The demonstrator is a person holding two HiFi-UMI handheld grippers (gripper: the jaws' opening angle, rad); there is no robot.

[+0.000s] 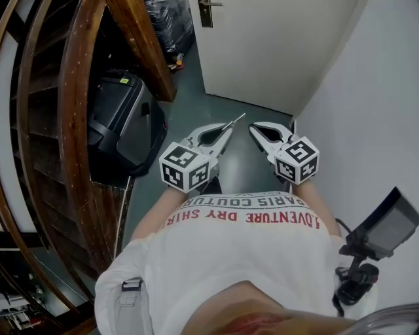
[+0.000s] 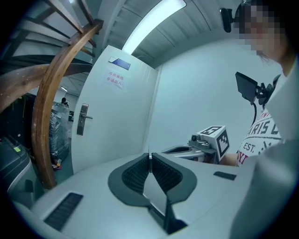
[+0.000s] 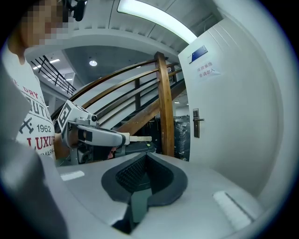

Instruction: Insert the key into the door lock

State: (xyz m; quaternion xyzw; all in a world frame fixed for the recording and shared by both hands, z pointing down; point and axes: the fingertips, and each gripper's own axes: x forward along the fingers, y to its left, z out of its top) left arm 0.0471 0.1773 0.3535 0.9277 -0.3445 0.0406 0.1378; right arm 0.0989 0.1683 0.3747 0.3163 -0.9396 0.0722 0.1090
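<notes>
Faces a white door (image 1: 262, 46) at the end of a narrow passage, with a curved wooden staircase (image 1: 72, 131) on the left. Finds one container under the stairs: a black hard-shelled case (image 1: 121, 114), shut, so nothing to tell of its contents; farther back, by the door's edge, plastic-wrapped bundles (image 1: 167, 23), contents likewise unreadable. Clamps the left gripper (image 1: 226, 131) on the key (image 1: 236, 121), pinching it between the ribbed pads (image 2: 135, 175) with the pale blade jutting past the fingertips toward the door. Appears in the left gripper view as a thin edge-on strip caught at the tip of the closed jaws, and in the right gripper view as a flat blade sticking out level from the left gripper's nose, just short of the wooden stair post (image 3: 164, 107). Holds the right gripper (image 1: 254, 129) just beside the left, clenched tight with nothing between its pads, tips near the key yet not touching it. Has the key well apart from the lock plate (image 1: 207, 16) and handle (image 1: 213, 4), up at the door's left edge in the head view. Reads nothing from the small notice (image 2: 114, 79) on the door above the handle, its red lettering too small to make out
</notes>
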